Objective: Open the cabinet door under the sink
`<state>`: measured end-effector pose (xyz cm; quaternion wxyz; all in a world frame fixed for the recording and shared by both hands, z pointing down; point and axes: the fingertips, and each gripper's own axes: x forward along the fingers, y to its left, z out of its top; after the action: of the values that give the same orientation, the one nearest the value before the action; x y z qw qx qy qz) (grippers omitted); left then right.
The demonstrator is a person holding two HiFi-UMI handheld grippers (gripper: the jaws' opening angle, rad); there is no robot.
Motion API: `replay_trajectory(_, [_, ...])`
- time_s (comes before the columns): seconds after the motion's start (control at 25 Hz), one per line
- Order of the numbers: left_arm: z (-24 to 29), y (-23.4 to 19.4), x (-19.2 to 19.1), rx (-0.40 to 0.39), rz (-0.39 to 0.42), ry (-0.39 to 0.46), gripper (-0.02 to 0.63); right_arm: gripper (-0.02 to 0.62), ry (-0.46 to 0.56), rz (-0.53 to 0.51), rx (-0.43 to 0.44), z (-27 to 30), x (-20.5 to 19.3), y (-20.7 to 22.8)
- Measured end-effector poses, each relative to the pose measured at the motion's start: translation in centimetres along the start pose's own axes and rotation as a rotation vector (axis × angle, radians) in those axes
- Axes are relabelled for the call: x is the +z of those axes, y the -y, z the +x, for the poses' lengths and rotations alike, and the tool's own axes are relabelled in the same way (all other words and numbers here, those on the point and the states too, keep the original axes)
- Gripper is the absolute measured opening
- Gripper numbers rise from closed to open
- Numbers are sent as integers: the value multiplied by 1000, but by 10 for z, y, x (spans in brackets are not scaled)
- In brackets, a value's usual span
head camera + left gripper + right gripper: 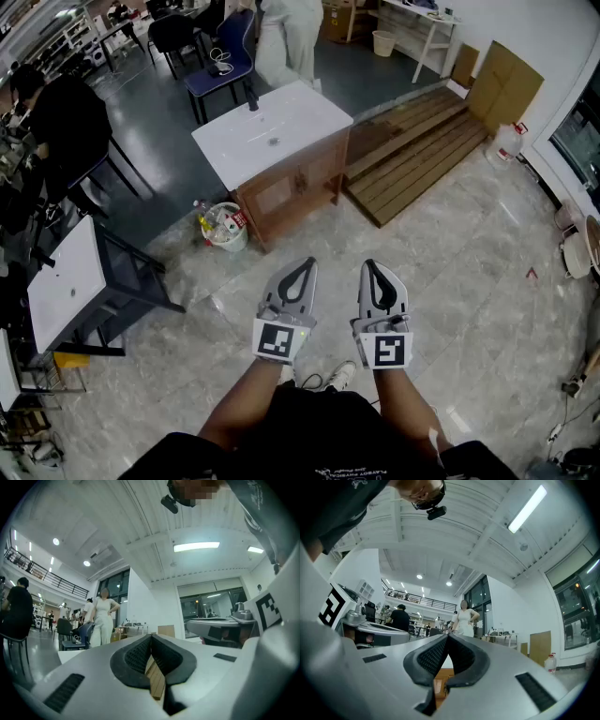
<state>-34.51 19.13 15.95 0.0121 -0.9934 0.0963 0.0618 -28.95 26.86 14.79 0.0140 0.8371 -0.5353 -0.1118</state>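
Note:
The sink cabinet (298, 186) stands a few steps ahead on the floor. It is a small wooden unit with a white basin top (272, 131) and a dark tap, and both front doors look closed. My left gripper (305, 264) and right gripper (368, 266) are side by side in front of my body, far short of the cabinet and pointing roughly level toward it. In the left gripper view the left gripper (151, 637) has its jaws meeting at the tips with nothing held. The right gripper (447, 637) is likewise shut and empty, with a bit of brown wood showing through the gap below its pads.
A small bin (225, 227) full of bottles sits at the cabinet's left corner. A slatted wooden platform (422, 150) lies to its right. A dark-framed stand with another white top (66, 279) is at my left. A person in white (286, 37) and chairs are beyond.

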Motion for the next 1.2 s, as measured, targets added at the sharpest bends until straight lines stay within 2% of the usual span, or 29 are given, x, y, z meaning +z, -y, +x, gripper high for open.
replay_trajectory(0.12, [-1, 3, 1, 3, 9, -1, 23, 23, 84, -4, -15, 0, 15, -1])
replay_trajectory(0.32, [-2, 10, 7, 9, 21, 17, 23, 23, 123, 2, -3, -7, 26, -4])
replay_trajectory(0.68, [1, 35, 10, 43, 59, 26, 23, 23, 135, 44, 12, -28, 22, 18])
replay_trajectory(0.8, [4, 45, 11, 53, 76, 23, 23, 23, 167, 67, 36, -30, 28, 26])
replay_trajectory(0.88, [5, 50, 11, 60, 86, 20, 23, 23, 155, 71, 49, -31, 27, 28])
replay_trajectory(1.2, [17, 48, -15, 75, 95, -38, 23, 23, 167, 62, 93, -21, 19, 35])
